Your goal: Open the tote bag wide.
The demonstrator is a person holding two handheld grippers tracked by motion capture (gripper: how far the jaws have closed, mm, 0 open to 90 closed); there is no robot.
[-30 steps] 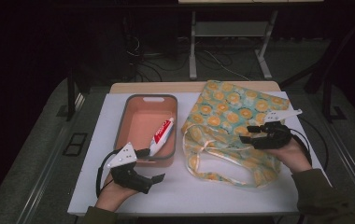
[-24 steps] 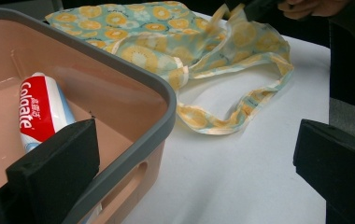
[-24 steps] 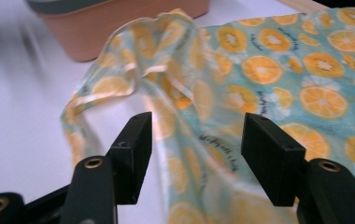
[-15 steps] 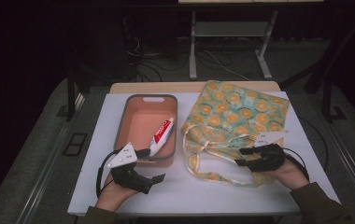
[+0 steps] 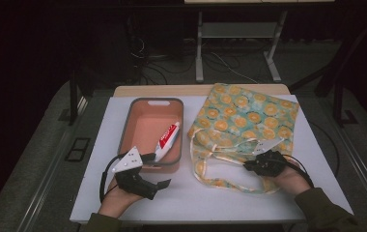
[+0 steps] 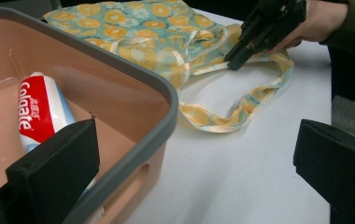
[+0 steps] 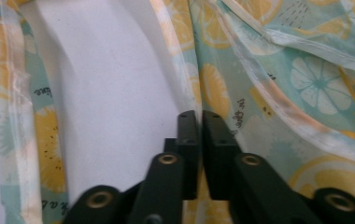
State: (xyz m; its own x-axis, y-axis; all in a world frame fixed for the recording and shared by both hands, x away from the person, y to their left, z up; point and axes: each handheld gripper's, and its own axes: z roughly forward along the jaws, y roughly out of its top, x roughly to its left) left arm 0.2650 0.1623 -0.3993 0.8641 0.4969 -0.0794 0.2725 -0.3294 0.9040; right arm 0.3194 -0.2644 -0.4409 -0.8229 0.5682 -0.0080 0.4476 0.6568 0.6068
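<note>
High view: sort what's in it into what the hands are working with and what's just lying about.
In play:
- fruit-print tote bag, its edge pinched in the right gripper
- pink bin, left gripper open at its near corner
- toothpaste tube lying in the bin

Lying about:
- cables on the floor beyond the table

High view looks down on the bench (image 5: 220,193); both gripper views sit low, sharing the citrus-print tote bag (image 6: 166,28).

Closed jaws on lemon-print bag (image 7: 306,70)
</note>
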